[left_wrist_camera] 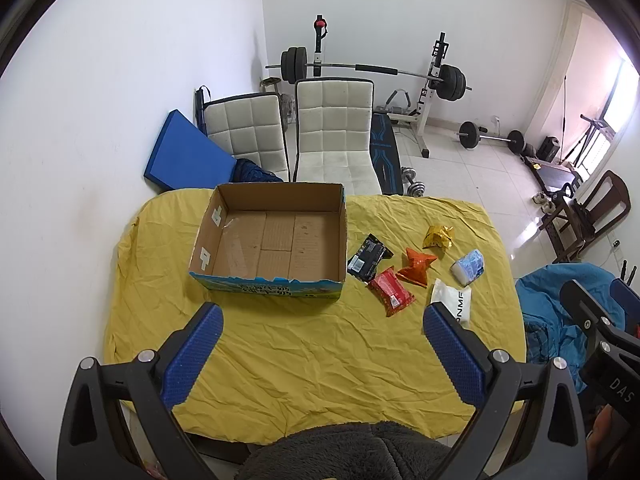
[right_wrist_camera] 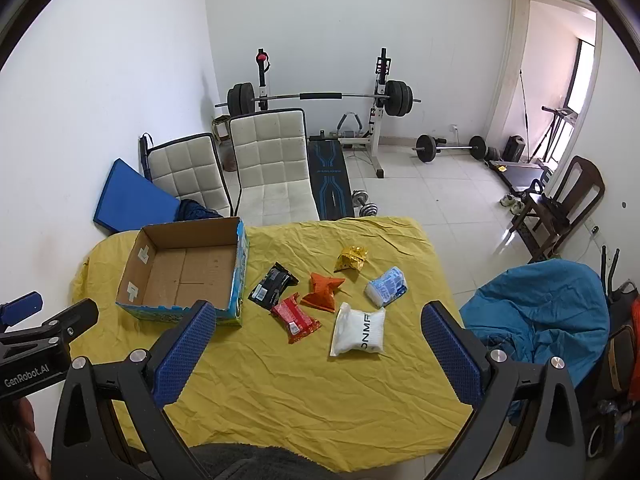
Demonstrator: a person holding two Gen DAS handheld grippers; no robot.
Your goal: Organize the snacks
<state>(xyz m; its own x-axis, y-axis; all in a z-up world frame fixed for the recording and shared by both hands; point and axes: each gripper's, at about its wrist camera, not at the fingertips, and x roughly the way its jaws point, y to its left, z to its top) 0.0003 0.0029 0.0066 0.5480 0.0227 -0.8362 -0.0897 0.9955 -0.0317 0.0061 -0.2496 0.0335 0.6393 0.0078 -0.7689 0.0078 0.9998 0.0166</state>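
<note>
Start of run, nothing moved yet by the look of it. Cardboard box (left_wrist_camera: 276, 240) sits on the yellow-clothed surface (left_wrist_camera: 300, 360), open top, empty inside. Six snack packs lie loose on the cloth to the box's right, none touching the box: black pack (right_wrist_camera: 273, 283) nearest it, red pack (right_wrist_camera: 295, 317) just in front of that, orange pack (right_wrist_camera: 323, 285), gold pack (right_wrist_camera: 352, 259) furthest back, blue-white pack (right_wrist_camera: 387, 286), white pouch (right_wrist_camera: 359, 330) nearest the front edge.

Left hand-held gripper (left_wrist_camera: 322, 348): jaws fully spread, nothing between them, hovering over the cloth in front of the box. Right hand-held gripper (right_wrist_camera: 318, 352): same, wide open and empty, aimed down over the snack cluster (white pouch roughly between its pads in view, but well below them).

Judgement, step in hand = first pick w/ right. Suggest:
- take white pouch or red pack first, closest and unobstructed
- red and black packs nearly touch; approach red from its free side so black isn't dragged
- pinch across the short width, packs are soft and will crumple
- cloth is wrinkled; keep pads off the fabric or it lifts too
- drop low into the box, far corner first, to leave room.
</note>
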